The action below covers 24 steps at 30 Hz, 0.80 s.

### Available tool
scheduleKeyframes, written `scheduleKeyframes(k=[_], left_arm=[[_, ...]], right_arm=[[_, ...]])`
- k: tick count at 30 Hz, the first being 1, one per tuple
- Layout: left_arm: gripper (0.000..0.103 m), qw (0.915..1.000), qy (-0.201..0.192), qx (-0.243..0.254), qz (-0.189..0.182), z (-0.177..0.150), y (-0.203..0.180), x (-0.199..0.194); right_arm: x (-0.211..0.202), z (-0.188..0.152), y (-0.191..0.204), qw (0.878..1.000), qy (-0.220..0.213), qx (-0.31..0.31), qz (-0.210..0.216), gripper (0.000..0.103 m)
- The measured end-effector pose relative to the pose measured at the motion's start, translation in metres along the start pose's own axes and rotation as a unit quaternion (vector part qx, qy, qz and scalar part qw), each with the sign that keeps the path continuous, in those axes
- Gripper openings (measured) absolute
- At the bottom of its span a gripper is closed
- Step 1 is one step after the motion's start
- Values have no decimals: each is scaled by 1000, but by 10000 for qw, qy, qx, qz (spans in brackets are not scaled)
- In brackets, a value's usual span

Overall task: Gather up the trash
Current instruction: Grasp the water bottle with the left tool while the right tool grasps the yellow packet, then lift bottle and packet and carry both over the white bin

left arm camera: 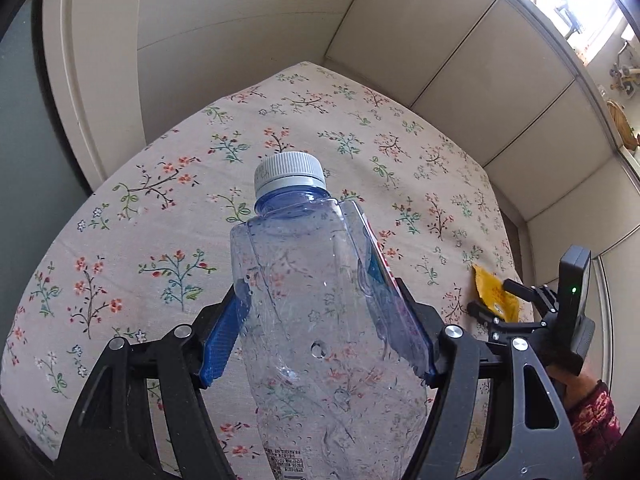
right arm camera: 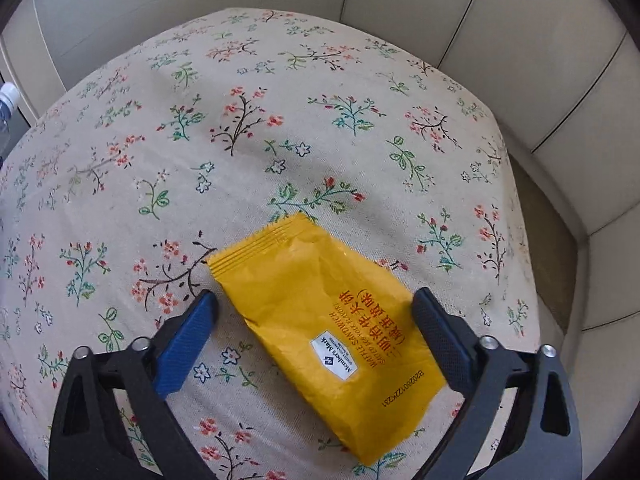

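- The left gripper (left arm camera: 320,312) clamps a clear plastic bottle (left arm camera: 320,320) by its sides, white cap (left arm camera: 289,172) pointing away, held above the floral tablecloth (left arm camera: 160,220).
- The right gripper (right arm camera: 316,336) is spread wide, its fingers straddling a yellow snack wrapper (right arm camera: 320,328) without touching it.
- The wrapper lies flat near the table's right edge.

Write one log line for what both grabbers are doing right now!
left gripper: shut on plastic bottle | right gripper: open, fingers astride yellow snack packet | packet lying on floral tablecloth
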<state>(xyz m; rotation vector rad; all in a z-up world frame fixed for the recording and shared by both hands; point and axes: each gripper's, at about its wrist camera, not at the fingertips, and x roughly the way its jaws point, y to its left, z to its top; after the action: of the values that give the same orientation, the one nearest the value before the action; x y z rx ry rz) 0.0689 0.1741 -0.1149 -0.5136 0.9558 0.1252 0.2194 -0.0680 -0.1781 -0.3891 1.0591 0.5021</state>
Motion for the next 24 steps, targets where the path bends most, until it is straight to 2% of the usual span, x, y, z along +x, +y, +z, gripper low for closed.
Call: scheduleKeyframes(k=[1, 2, 5, 8, 18, 24], left_arm=[[68, 10000, 14, 10, -16, -1, -1, 1], [68, 10000, 24, 27, -32, -1, -1, 1], [68, 9999, -22, 129, -72, -3, -6, -1], [68, 9996, -108, 247, -47, -2, -11, -3], [68, 9988, -303, 363, -97, -3, -20, -15], [68, 9962, -582, 636, -111, -6, -38, -33]], right_arm=[[-1, 1, -3, 9998, -16, 158, 132, 47], [-3, 1, -8, 9993, -58, 340, 173, 34], [-10, 0, -11, 9976, -241, 615, 219, 18], [-23, -2, -9, 9955, -440, 823, 176, 9], [-71, -3, -3, 9844, -1111, 1360, 119, 7], [-106, -8, 2, 9781, -1537, 1399, 110, 7]])
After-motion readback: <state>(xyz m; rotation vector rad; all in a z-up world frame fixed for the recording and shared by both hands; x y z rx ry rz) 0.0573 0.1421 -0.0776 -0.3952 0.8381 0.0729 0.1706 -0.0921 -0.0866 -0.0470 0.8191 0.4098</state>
